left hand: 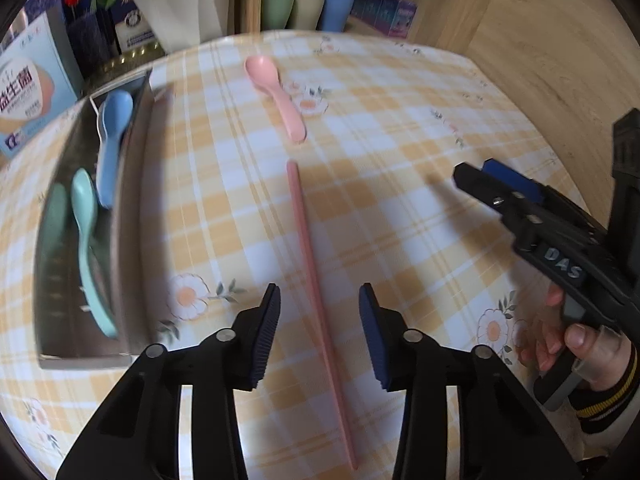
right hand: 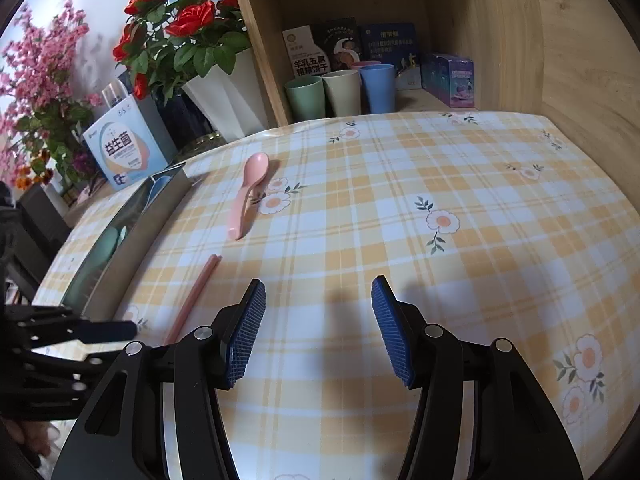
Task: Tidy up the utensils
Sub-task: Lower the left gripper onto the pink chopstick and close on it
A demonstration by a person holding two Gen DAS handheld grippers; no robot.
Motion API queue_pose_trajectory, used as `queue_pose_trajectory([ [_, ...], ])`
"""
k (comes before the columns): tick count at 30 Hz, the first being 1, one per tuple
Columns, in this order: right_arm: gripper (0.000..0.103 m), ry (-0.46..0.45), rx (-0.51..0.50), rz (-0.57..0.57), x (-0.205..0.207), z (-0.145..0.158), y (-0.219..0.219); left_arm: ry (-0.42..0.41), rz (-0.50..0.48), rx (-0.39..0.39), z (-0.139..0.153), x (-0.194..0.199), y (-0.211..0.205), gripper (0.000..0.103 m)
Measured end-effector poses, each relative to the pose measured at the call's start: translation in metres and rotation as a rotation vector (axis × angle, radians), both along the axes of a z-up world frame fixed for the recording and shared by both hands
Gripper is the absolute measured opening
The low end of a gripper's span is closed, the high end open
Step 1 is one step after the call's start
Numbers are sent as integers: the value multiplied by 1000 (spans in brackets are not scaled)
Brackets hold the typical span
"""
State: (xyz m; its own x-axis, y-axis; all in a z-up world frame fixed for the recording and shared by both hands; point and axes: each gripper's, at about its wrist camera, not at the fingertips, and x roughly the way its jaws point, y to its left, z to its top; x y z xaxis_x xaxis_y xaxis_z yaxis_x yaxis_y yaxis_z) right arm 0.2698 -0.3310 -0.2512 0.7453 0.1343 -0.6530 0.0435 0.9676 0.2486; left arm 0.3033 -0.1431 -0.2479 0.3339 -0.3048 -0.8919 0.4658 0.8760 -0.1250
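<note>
Pink chopsticks (left hand: 310, 264) lie lengthwise on the checked tablecloth and run between the open fingers of my left gripper (left hand: 320, 332), which hovers over them and holds nothing. A pink spoon (left hand: 276, 94) lies beyond their far end; it also shows in the right wrist view (right hand: 246, 194), as do the chopsticks (right hand: 192, 300). A grey metal tray (left hand: 128, 216) at the left holds a blue spoon (left hand: 112, 140) and a mint-green spoon (left hand: 90, 248). My right gripper (right hand: 318, 328) is open and empty above bare cloth, to the right of the chopsticks.
A wooden shelf at the back holds green, beige and blue cups (right hand: 344, 90) and boxes (right hand: 448, 78). A white vase of red roses (right hand: 224, 92) and a blue-and-white box (right hand: 126, 148) stand behind the tray (right hand: 132, 240). A wooden wall (left hand: 560, 60) borders the right.
</note>
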Motion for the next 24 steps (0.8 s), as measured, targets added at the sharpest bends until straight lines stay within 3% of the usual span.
queue_pose_trajectory([
  [8, 54, -18, 22, 13, -3, -2, -1, 11, 22, 27, -10, -2, -3, 25],
  [17, 54, -23, 44, 28, -4, -4, -3, -25, 28, 66, -11, -5, -11, 24],
  [24, 54, -31, 51, 40, -6, -5, -3, -52, 68, 73, -12, -7, -6, 10],
])
